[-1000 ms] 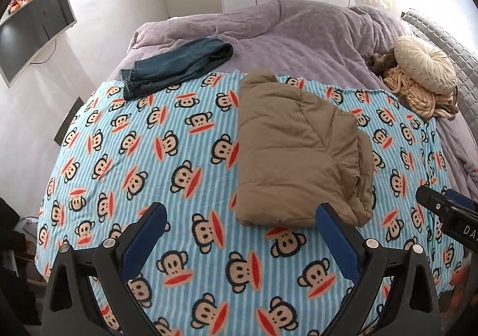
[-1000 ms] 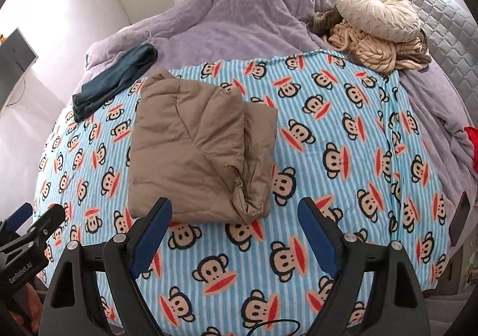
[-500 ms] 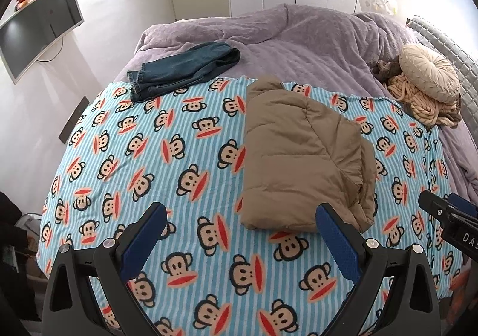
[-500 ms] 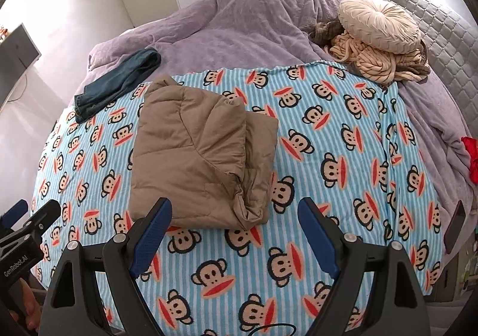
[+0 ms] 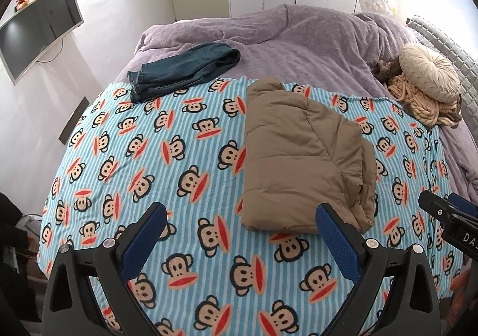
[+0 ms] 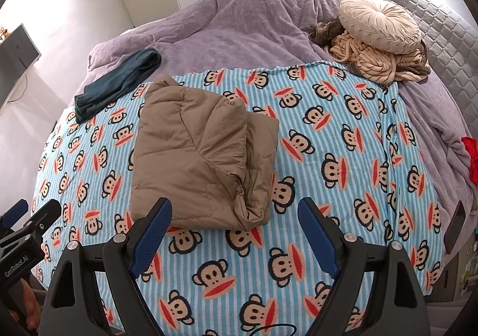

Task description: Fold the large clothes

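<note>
Nothing on the bed shifts over the last second: both the left claw (image 5: 240, 231) and right claw (image 6: 234, 225) hang open and empty near the folded tan puffer jacket (image 5: 301, 153), suggesting its fold is finished.

Both views now take in slightly more of the far wall.

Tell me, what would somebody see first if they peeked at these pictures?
Probably the bright blue striped blanket covered in cartoon monkey faces, spread over the near part of the bed. In its middle lies a puffy tan jacket, folded into a bundle. Behind it, dark jeans rest on the purple bedspread, with a round cream cushion off to the right.
</note>
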`<state>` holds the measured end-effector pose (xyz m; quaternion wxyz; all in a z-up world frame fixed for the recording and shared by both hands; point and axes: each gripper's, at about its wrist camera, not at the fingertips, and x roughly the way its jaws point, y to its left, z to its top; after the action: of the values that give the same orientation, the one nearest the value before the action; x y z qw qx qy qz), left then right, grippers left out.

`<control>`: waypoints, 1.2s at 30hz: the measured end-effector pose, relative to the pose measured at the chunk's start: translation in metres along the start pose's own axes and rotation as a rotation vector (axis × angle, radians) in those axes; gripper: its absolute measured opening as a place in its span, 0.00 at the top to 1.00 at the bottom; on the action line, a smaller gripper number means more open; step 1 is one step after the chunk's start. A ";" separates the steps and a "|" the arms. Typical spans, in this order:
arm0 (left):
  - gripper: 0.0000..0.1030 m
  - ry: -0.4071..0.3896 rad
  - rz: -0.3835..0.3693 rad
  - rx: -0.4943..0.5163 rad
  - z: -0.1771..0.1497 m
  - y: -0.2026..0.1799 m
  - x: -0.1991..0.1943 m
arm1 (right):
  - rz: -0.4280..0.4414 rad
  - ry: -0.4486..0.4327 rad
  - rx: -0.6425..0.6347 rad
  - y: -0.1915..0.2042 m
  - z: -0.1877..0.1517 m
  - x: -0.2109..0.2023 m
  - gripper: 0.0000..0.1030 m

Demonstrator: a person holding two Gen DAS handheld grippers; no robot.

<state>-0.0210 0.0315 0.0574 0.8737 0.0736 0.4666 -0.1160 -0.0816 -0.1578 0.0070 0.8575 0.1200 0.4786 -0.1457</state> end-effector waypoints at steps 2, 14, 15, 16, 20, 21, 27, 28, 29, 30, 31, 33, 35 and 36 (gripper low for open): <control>0.03 0.001 0.002 0.002 0.000 0.000 0.000 | 0.001 -0.001 0.001 0.000 -0.001 0.000 0.14; 0.03 0.005 0.002 0.001 0.000 0.001 0.002 | -0.001 -0.002 0.002 0.002 0.000 0.000 0.14; 0.03 0.004 0.002 0.003 0.000 0.001 0.002 | -0.001 -0.001 0.004 0.002 0.000 0.000 0.14; 0.03 0.003 0.003 0.003 0.000 0.001 0.002 | -0.002 -0.001 0.005 0.002 0.000 0.000 0.14; 0.03 0.004 0.001 0.001 0.000 0.001 0.003 | 0.000 -0.001 0.001 0.002 0.000 0.001 0.14; 0.03 0.005 0.001 0.001 0.000 0.001 0.003 | 0.000 -0.001 0.002 0.002 0.000 0.001 0.14; 0.03 0.010 -0.001 0.001 -0.003 0.002 0.007 | -0.001 -0.002 0.004 0.003 0.000 0.001 0.14; 0.03 0.010 0.000 0.001 -0.004 0.002 0.007 | 0.000 -0.002 0.005 0.003 0.000 0.000 0.14; 0.03 0.010 0.000 0.001 -0.003 0.002 0.007 | -0.001 -0.002 0.005 0.003 0.000 0.001 0.14; 0.03 0.011 -0.002 0.001 -0.003 0.002 0.007 | -0.002 -0.002 0.005 0.003 0.000 0.001 0.14; 0.03 0.011 -0.001 0.001 -0.003 0.002 0.007 | -0.002 -0.002 0.005 0.003 0.000 0.001 0.14; 0.03 0.012 -0.002 0.003 -0.004 0.002 0.008 | -0.001 -0.001 0.004 0.003 0.000 0.002 0.14; 0.03 0.011 -0.001 0.003 -0.004 0.002 0.007 | -0.001 -0.001 0.004 0.004 0.001 0.001 0.14; 0.03 0.011 0.000 0.001 -0.003 0.002 0.007 | 0.000 -0.001 0.004 0.004 0.001 0.001 0.14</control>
<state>-0.0191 0.0329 0.0499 0.8711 0.0747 0.4714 -0.1159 -0.0787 -0.1546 0.0069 0.8576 0.1217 0.4778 -0.1466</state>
